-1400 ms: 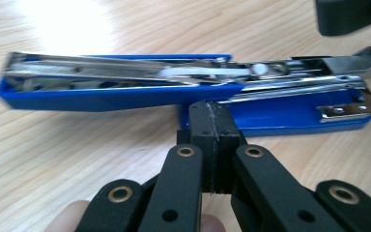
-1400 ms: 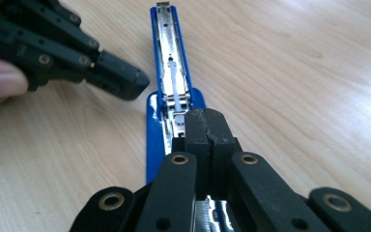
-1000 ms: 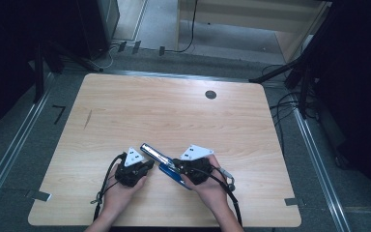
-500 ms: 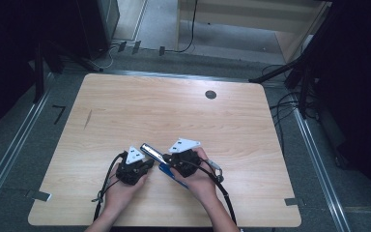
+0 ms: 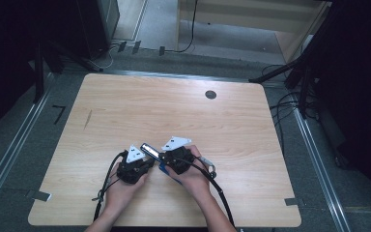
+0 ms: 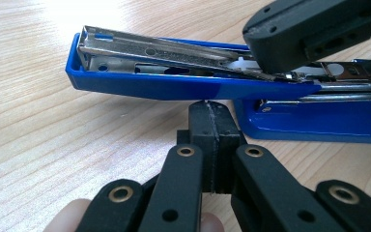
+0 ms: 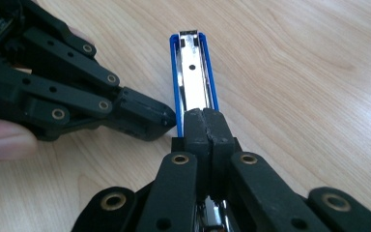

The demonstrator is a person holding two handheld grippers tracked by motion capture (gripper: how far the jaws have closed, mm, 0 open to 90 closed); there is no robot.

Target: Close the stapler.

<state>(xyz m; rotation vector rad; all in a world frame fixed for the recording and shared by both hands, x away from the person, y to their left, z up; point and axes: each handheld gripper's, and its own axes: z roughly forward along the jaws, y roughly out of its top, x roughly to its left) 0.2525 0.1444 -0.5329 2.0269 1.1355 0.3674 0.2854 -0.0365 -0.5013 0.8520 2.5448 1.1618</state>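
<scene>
High view: blue stapler (image 5: 160, 160) sits on the wooden table (image 5: 183, 116), well on the near side of the round cable hole (image 5: 210, 94) and slightly left of it, right between the two hands. Its top arm (image 5: 149, 149) is swung open, metal staple channel facing up, pointing away and left.

Left gripper (image 5: 147, 163): jaws pressed together, nothing between them. Left gripper view has the closed tips (image 6: 210, 112) just under the blue underside of the raised arm (image 6: 174, 87), at or nearly at contact; can't tell which. Stapler base (image 6: 314, 121) lies flat on the wood, behind and to the right of those tips.

Right gripper (image 5: 166, 159): jaws also pressed together, no pinch on anything. Right gripper view shows the shut tips (image 7: 206, 121) laid on top of the staple channel (image 7: 193, 72), lined up along its length, near the hinge end. Left gripper's tip (image 7: 162, 118) comes in from the left there, meeting the blue side of the arm beside the right tips.

Both hands (image 5: 125, 191) (image 5: 193, 176) are low over the table's near half, cables trailing back toward the near edge.
</scene>
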